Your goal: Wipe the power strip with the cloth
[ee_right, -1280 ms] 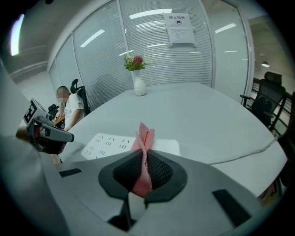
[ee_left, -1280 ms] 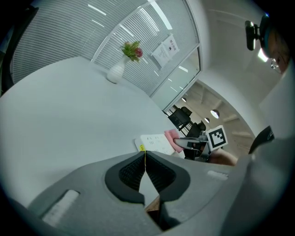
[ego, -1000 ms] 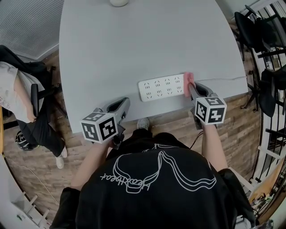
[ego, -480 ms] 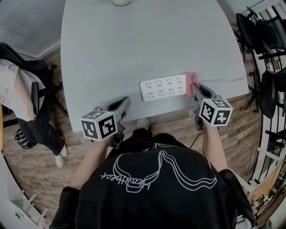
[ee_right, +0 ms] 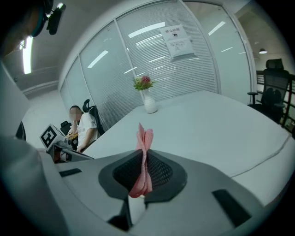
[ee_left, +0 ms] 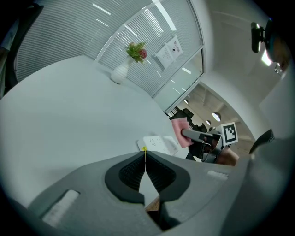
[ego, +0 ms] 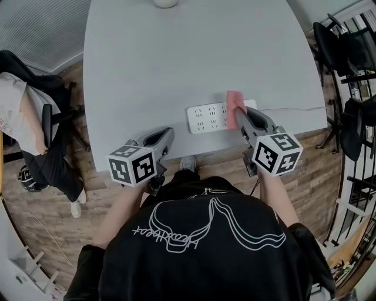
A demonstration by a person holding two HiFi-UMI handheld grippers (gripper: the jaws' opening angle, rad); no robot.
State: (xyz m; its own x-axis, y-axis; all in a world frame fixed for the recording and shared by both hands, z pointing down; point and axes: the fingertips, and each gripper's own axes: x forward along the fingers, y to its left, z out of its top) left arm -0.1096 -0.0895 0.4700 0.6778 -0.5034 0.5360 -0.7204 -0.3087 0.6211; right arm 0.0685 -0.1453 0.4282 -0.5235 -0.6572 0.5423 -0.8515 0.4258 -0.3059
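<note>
Office with glass partitions and a wood floor. A wide grey table (ego: 176,59) carries a white vase (ego: 165,2) at its far side.

- Left hand-held gripper (ego: 166,135): at the near table edge, well left of the work, jaws pressed together on nothing.
- Right hand-held gripper (ego: 241,113): clenched on the pink cloth (ego: 235,104), with a folded edge sticking up between the jaws.
- White power strip (ego: 208,117): lies flat close to the table's near edge, its cord (ego: 294,108) running off to the right.
- Cloth: appears to rest on the strip's top face toward the right end. The left sockets are uncovered.

Judgement: a wiping stroke is in hand, partway along the strip. The next move calls for dragging the cloth leftward under light pressure. The strip may slide, since nothing braces it
</note>
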